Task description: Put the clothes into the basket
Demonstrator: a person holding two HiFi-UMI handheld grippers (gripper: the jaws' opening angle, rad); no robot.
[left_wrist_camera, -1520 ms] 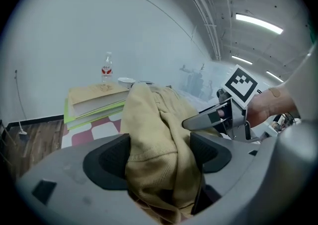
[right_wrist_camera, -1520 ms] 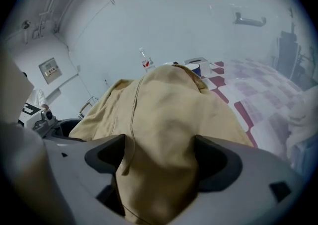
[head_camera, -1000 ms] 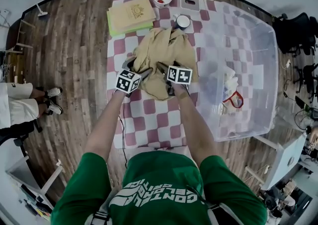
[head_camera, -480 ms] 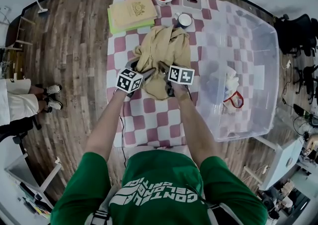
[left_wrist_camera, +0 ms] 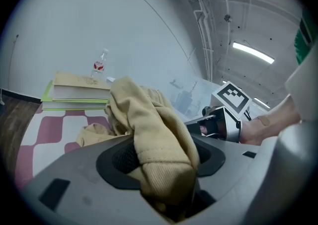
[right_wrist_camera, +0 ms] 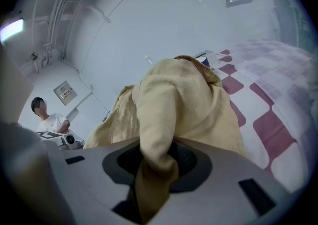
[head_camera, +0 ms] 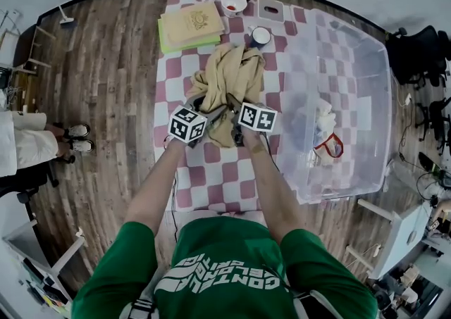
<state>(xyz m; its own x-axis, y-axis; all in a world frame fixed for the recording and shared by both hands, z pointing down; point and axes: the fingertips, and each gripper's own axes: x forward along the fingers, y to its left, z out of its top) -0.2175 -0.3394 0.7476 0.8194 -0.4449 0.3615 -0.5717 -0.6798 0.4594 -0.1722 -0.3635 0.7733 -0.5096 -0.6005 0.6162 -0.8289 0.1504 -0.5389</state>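
Both claws are raised since a second ago, and the near edge of the tan garment (head_camera: 229, 78) is drawn up off the checked worktop (head_camera: 218, 173).
Left claw (left_wrist_camera: 164, 169): jaws have just been closing and are clenched on a fold of the garment.
Right claw (right_wrist_camera: 155, 167): jaws have just been closing and are clenched on a second fold.
Garment: bunched, just left of the clear basket (head_camera: 366, 85), outside it.
White cloth (head_camera: 324, 115): inside the basket.

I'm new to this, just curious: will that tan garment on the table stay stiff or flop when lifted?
Probably floppy: the tan garment lies in soft crumpled folds. Likely light for its bulk, being only cloth. Its trailing end might drag against the cup beside it.
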